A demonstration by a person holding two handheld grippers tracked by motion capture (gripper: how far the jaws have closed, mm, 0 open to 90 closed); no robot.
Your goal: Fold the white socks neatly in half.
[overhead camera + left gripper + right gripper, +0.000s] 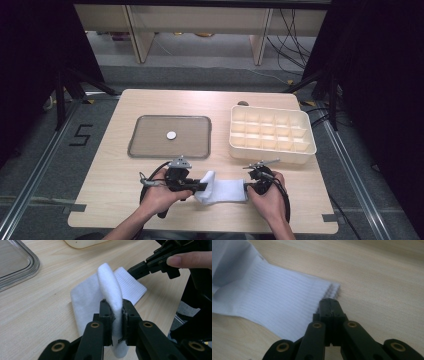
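Sock flat between tongs: left tongs pinch raised fold; right tongs closed at cuff edge.

On my feed the light wooden table carries a clear tray at left, a cream divided box at right and a white sock near me.

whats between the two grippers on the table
A white sock, stretched between the left gripper and the right gripper, as the high view shows.
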